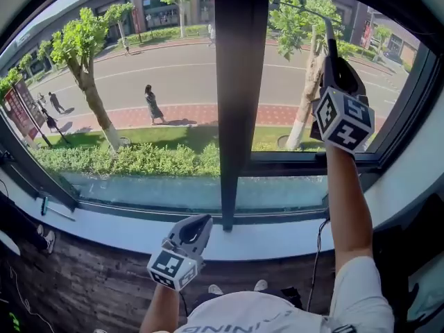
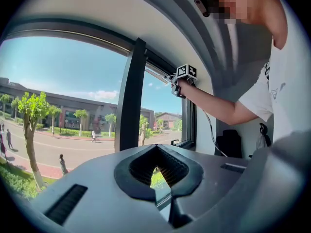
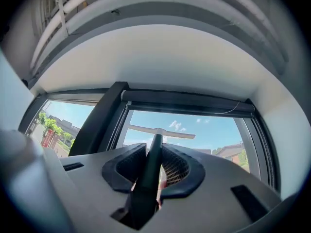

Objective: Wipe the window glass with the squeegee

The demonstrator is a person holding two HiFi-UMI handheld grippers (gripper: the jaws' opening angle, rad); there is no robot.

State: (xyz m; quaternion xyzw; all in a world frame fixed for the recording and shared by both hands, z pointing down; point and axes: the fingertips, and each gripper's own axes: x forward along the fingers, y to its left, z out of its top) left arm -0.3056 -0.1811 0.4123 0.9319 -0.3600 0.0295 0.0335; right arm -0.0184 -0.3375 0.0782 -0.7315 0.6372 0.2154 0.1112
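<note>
My right gripper [image 1: 338, 71] is raised against the right window pane [image 1: 291, 82] and is shut on the dark handle of the squeegee [image 1: 331, 44]. In the right gripper view the handle [image 3: 150, 166] runs up between the jaws [image 3: 154, 166] to a pale crossbar blade [image 3: 160, 130] lying across the upper glass. My left gripper [image 1: 196, 226] hangs low in front of the white sill [image 1: 111, 224], below the centre post. Its jaws [image 2: 163, 178] are shut with nothing between them. The left gripper view also shows the right gripper [image 2: 181, 81] held high on an outstretched arm.
A wide dark mullion [image 1: 239, 82] splits the window into left and right panes. The dark frame [image 1: 411, 96] borders the right pane. A thin cable [image 1: 318, 248] hangs below the sill at right. Dark items sit at the lower right [image 1: 416, 255].
</note>
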